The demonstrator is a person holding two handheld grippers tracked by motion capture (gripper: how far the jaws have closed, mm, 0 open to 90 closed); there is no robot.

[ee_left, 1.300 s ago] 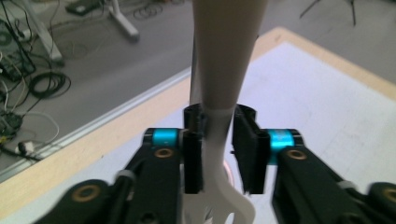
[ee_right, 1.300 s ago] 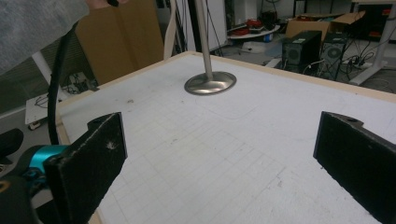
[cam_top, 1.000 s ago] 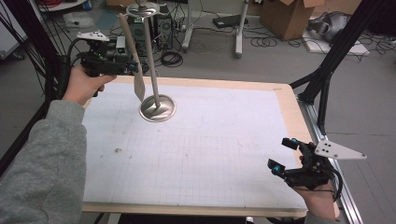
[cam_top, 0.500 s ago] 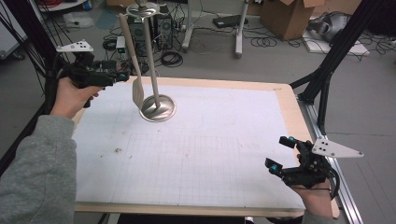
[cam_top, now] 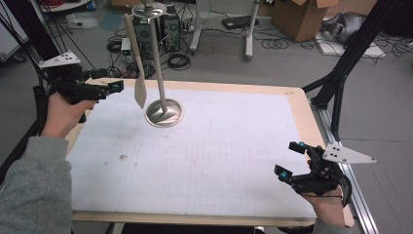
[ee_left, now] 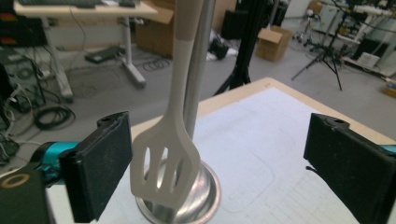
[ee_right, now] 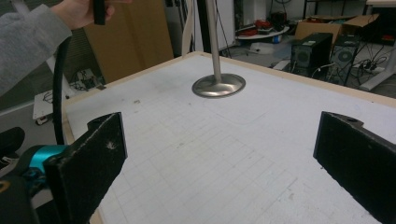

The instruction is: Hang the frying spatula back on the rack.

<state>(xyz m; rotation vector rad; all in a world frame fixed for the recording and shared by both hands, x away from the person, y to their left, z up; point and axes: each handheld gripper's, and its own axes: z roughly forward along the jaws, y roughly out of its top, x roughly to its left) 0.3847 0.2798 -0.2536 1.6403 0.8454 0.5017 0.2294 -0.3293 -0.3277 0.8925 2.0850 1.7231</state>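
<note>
A pale slotted spatula hangs from the top of a metal stand at the table's back left, its blade just above the round base. My left gripper sits left of the blade, a short gap away. Its jaws have just been opening and nothing is pressed between them. Seen from the left gripper view, the spatula and the stand lie beyond the wide-apart pads of the left gripper. My right gripper rests open near the front right corner. The right gripper faces the stand across the mat.
A white grid mat covers the wooden table. Black frame struts rise at the right edge. Computers, cables and cardboard boxes crowd the floor behind the table.
My left gripper has drawn back to the left, away from the spatula, with its jaws spreading apart. The spatula stays hanging on the stand. The right gripper has kept still.
</note>
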